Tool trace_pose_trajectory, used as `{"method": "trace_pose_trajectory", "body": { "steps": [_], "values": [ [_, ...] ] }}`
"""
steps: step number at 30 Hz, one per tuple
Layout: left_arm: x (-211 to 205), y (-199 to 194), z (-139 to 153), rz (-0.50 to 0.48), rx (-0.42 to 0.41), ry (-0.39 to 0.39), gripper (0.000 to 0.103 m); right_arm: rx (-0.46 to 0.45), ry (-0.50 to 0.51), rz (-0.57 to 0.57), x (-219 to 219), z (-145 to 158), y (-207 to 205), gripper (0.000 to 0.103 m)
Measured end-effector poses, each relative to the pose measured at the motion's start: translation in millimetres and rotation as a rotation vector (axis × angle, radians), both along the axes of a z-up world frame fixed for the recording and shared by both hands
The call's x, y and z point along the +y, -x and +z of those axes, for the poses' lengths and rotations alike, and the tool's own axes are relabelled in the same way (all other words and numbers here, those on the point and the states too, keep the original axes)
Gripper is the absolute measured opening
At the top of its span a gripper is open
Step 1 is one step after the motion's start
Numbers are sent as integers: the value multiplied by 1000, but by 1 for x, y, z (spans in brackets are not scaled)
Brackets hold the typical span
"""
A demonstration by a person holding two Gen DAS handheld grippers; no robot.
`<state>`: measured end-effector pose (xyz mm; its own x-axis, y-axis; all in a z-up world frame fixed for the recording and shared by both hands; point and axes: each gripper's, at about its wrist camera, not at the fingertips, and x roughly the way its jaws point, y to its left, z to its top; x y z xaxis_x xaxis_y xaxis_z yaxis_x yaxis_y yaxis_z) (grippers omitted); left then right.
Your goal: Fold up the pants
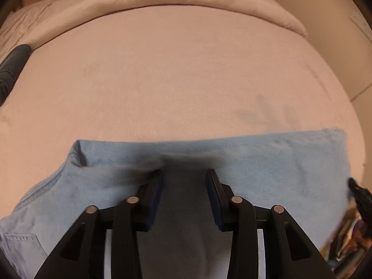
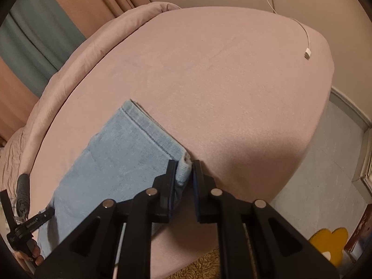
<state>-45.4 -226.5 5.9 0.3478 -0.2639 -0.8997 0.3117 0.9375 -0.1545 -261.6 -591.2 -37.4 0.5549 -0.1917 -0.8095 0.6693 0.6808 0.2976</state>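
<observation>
The light blue pants [image 2: 121,160] lie folded on the pink bed [image 2: 220,88]. My right gripper [image 2: 184,165] pinches their hem corner between narrow jaws. My left gripper [image 1: 184,174] holds a fold of the denim, jaws partly closed.

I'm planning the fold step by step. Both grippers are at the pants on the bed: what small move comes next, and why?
Probably lift both grippers and carry the pants across. The right gripper pinches the hem corner, the left gripper grips the fabric, and the pants lie flat on the bed.
</observation>
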Motion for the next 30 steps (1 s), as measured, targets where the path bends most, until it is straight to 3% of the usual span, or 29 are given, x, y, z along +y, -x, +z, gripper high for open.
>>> {"method": "trace_pose_trajectory", "body": {
  "steps": [2,5,10,16,18,20,21,27,30],
  "values": [
    [-8,19,16,-61,-30,90,39,8,16,3,4,2,-1,12],
    [-24,49,32,-152,-52,124,39,23,40,9,4,6,-7,13],
    [-41,74,20,-216,52,223,39,27,42,7,-1,6,-5,16],
    [-69,82,-11,-283,105,142,39,48,58,0,0,10,-5,21],
    [-66,81,-19,-277,103,130,39,69,74,-10,1,14,-3,32],
    [-63,82,-21,-275,99,137,39,86,98,-7,2,20,0,55],
    [-63,80,-22,-273,102,137,39,85,106,-4,2,23,4,58],
    [-64,82,-21,-272,92,146,41,-6,-64,46,-4,12,10,59],
    [-56,81,-14,-281,106,184,47,29,-13,59,3,3,-3,58]
  ]
}}
